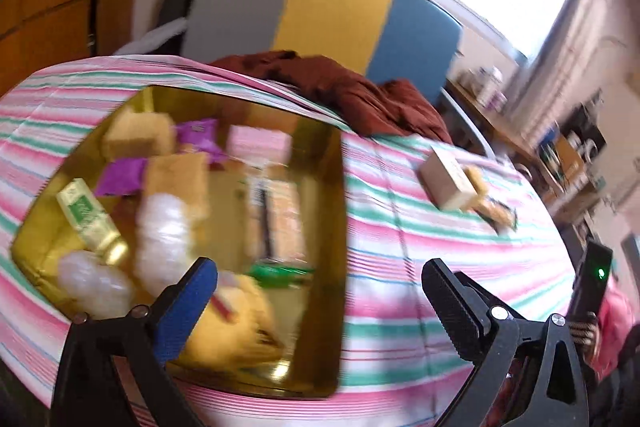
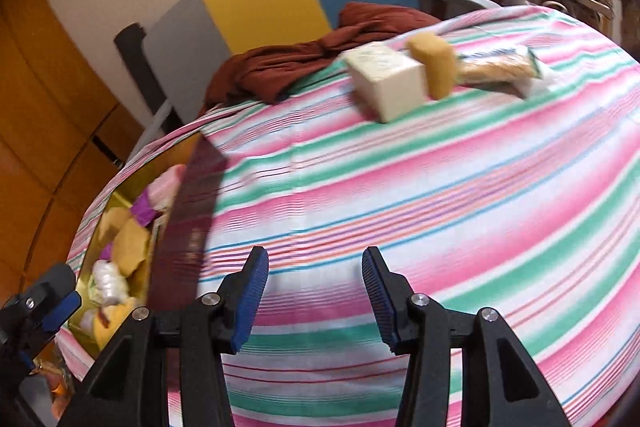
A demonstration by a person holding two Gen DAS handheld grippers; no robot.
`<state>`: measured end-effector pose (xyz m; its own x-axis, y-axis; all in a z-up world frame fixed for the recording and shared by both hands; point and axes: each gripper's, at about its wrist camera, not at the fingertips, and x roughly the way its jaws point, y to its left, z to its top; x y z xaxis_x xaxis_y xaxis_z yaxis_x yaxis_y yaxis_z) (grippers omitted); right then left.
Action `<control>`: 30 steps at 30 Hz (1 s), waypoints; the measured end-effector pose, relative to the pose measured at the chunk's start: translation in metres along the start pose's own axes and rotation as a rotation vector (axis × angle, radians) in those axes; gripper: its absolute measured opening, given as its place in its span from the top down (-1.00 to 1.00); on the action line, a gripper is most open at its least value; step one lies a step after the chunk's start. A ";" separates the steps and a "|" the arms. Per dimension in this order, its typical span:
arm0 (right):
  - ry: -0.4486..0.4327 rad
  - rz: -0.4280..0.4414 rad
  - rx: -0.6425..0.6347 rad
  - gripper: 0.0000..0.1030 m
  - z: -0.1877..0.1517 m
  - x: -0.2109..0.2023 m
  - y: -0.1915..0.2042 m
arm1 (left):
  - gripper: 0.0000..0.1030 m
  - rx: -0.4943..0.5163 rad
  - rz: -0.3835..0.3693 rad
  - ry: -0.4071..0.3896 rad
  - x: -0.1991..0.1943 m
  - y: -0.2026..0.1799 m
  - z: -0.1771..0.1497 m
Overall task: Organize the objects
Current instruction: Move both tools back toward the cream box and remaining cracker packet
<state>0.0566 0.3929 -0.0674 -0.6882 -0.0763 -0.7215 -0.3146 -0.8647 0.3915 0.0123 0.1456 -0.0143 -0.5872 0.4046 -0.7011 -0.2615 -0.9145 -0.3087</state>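
The counter's cloth (image 2: 440, 187) is striped pink, white and green with thin blue and red lines. The tin (image 1: 320, 211) is gold inside and dark maroon on its outer wall. In it lie purple wrappers (image 1: 120, 177), tan sponges (image 1: 138, 135) and a green packet (image 1: 280, 273). A rust-brown cloth (image 2: 280, 67) lies crumpled beside a cream box (image 2: 384, 81). The chair back (image 2: 256, 3) has grey, yellow and blue panels.

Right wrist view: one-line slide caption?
Open, empty right gripper over the striped tablecloth, facing a cream box and sponge.
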 end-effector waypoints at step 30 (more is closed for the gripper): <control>0.094 -0.288 -0.308 -0.01 0.199 0.082 -0.135 | -1.00 0.172 0.016 0.167 0.073 -0.091 -0.018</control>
<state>-0.0879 0.6017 -0.0659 -0.5341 0.1573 -0.8306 -0.2658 -0.9639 -0.0116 0.0070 0.2582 -0.0482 -0.4610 0.3714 -0.8060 -0.3888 -0.9009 -0.1927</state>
